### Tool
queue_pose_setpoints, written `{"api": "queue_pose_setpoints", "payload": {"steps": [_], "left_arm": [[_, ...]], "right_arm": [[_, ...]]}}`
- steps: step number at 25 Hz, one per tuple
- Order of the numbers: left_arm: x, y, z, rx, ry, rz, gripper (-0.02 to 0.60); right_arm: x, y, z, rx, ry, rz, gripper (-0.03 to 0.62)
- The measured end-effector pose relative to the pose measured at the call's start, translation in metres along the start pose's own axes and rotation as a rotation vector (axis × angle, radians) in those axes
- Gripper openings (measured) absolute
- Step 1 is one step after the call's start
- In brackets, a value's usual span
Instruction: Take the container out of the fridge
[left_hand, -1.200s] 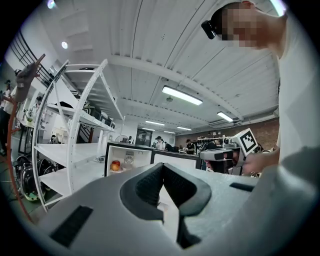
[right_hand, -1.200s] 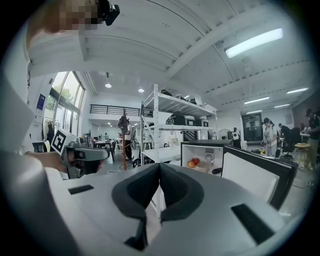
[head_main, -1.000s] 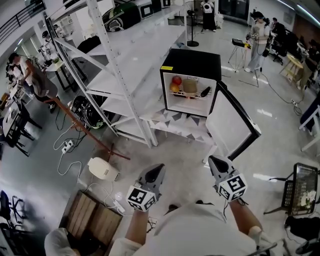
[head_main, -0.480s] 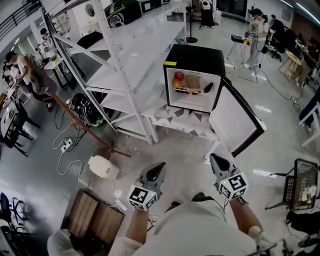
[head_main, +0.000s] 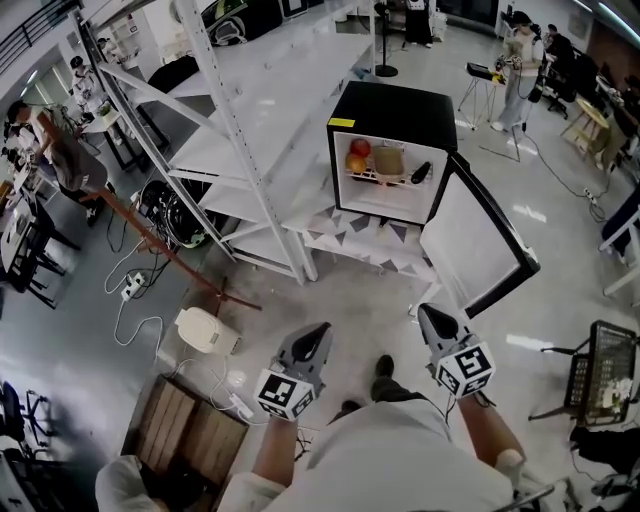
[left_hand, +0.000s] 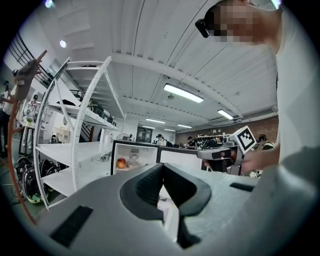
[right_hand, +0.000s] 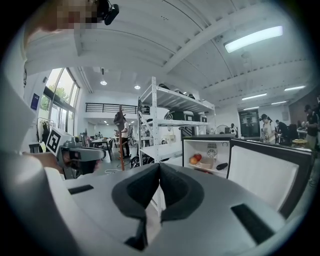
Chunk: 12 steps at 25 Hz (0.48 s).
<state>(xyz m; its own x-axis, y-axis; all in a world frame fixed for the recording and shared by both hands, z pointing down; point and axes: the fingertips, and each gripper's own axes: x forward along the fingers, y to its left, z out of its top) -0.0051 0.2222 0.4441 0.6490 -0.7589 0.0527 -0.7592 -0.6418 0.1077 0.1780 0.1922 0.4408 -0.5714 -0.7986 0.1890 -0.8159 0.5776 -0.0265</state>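
Fridge (head_main: 385, 150): stands on a low platform (head_main: 350, 245), just right of the shelving rack (head_main: 250, 130); its door (head_main: 470, 240) hangs open to the right.
Fridge shelf, left to right: fruit (head_main: 355, 156), container (head_main: 387, 162), small oblong object (head_main: 420, 172).
Floor, near side: left gripper (head_main: 312, 345) and right gripper (head_main: 432, 322) side by side, well apart from the fridge.
Left of the left gripper: floor appliance (head_main: 205, 332); nearer than it, a wooden crate (head_main: 190, 430).
Far right: wire basket (head_main: 608, 375).

Fridge (head_main: 400, 108): small, black, door swung wide open. Container (head_main: 388, 161): beige, round, upright on inner shelf, mid-way.
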Motion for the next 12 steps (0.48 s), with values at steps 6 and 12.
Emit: {"api": "queue_pose_setpoints", "payload": {"steps": [6,12], "left_arm": [[0.032,0.020,0.002,-0.015,0.006,0.024,0.005],[0.069,0.040,0.004,-0.024,0.025,0.049,0.005]], "right_arm": [[0.033,-0.028,0.001,0.009,0.011,0.030,0.006],[0.068,-0.066,0.006,0.025,0.016,0.049,0.006]]}}
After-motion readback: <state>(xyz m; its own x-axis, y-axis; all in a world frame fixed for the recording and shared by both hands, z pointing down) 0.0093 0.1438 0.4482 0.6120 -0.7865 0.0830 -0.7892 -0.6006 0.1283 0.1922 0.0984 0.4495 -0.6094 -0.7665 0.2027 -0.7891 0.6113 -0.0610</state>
